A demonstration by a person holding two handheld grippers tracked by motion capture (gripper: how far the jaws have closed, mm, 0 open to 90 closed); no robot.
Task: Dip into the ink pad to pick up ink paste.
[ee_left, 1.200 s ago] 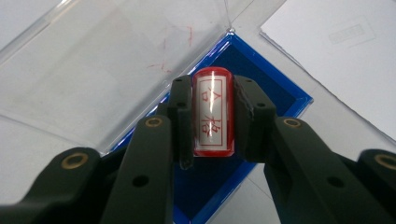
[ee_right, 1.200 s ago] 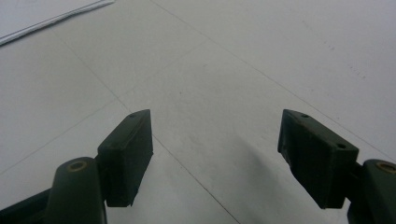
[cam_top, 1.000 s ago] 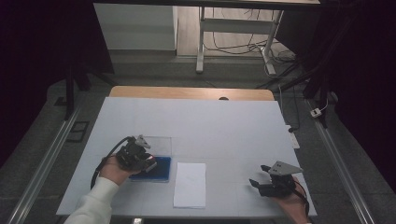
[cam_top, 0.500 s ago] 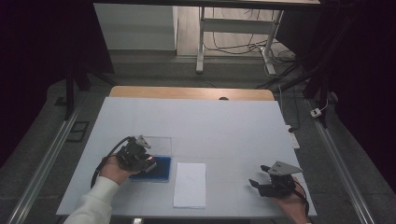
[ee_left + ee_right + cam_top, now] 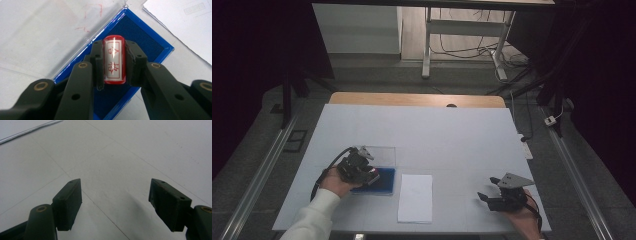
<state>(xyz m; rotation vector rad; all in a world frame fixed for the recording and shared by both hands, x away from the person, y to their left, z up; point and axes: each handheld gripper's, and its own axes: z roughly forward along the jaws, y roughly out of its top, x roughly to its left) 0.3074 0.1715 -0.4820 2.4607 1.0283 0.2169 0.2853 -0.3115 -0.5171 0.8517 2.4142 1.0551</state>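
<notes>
A red stamp (image 5: pixel 114 60) with a white label of red characters is clamped between the pads of my left gripper (image 5: pixel 114 62), which is shut on it. Right under it lies a blue ink pad (image 5: pixel 140 37) in its open case, whose clear lid (image 5: pixel 50 32) is folded back on the table. In the high view the left gripper (image 5: pixel 371 175) sits over the ink pad (image 5: pixel 384 181) at the front left. A white sheet of paper (image 5: pixel 415 197) lies just right of the pad. My right gripper (image 5: pixel 484 196) rests open at the front right, its jaws (image 5: pixel 115 205) wide apart over bare table.
The white table top (image 5: pixel 437 135) reaches back to a wooden strip (image 5: pixel 412 100). Beyond it stand a table frame and cables on the floor (image 5: pixel 462 45). Metal rails run along both sides of the table.
</notes>
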